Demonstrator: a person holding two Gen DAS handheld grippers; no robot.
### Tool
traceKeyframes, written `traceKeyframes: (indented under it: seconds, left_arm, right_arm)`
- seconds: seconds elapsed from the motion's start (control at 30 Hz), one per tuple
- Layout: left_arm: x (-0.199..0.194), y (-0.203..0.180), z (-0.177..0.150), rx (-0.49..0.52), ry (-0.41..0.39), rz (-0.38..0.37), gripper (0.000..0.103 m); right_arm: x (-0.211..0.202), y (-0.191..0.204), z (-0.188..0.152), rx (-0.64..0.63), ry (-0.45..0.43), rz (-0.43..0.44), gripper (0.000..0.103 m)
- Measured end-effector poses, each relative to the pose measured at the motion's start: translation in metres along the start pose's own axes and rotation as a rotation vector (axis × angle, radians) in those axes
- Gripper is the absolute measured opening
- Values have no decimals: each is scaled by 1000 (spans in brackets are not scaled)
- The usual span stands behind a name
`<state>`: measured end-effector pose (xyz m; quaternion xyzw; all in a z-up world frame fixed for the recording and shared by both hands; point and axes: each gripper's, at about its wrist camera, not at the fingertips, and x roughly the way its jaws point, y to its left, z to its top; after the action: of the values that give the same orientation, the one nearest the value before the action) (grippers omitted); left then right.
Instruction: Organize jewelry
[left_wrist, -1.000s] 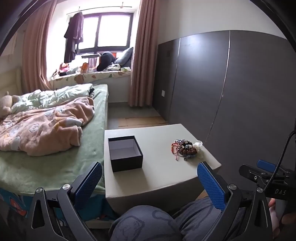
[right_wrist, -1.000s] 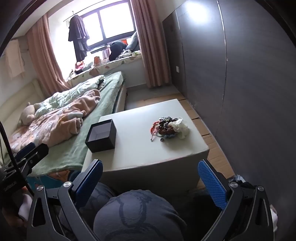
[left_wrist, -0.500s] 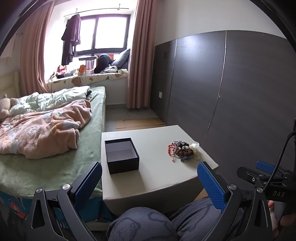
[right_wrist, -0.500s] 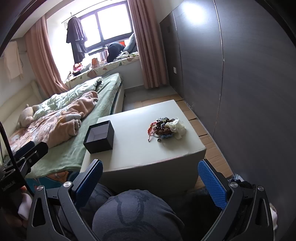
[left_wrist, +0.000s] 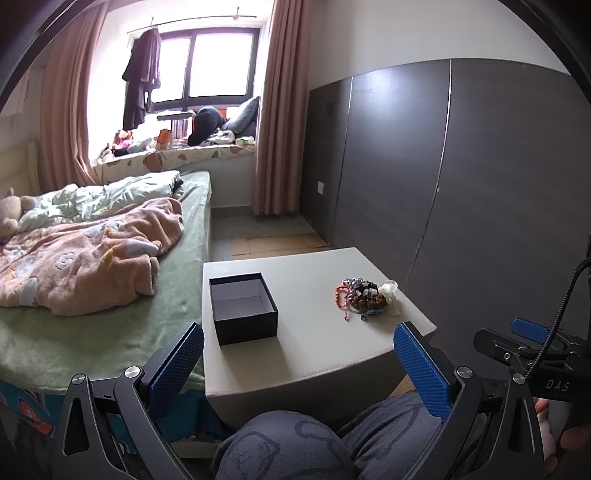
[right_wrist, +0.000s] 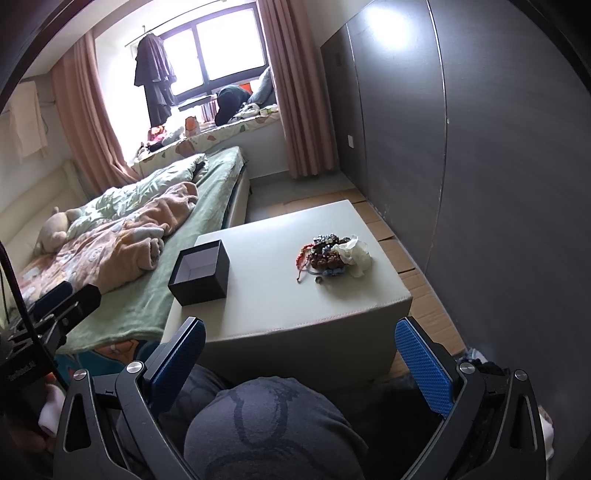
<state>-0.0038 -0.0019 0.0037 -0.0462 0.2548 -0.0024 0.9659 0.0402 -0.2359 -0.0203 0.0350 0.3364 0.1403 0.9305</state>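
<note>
Both grippers gape wide, empty, short of the ottoman.
Jewelry heap lies right of the upward-facing black box; its red strand trails nearward.

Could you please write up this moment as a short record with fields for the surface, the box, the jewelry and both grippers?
surface: pale table beside the bed
box: black box, open, looks empty, on the bed side of the table
jewelry: jewelry pile of tangled beads with a white crumpled piece, apart from the box
left gripper: open, holding nothing, short of the table
right gripper: open, holding nothing, short of the table
</note>
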Motion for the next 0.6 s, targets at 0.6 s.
traceKeyframes:
  seconds: [0.6]
  left_arm:
    - [1, -2, 1, 17, -4, -5, 103]
  right_arm:
    - [0, 0, 3, -3, -2, -2, 103]
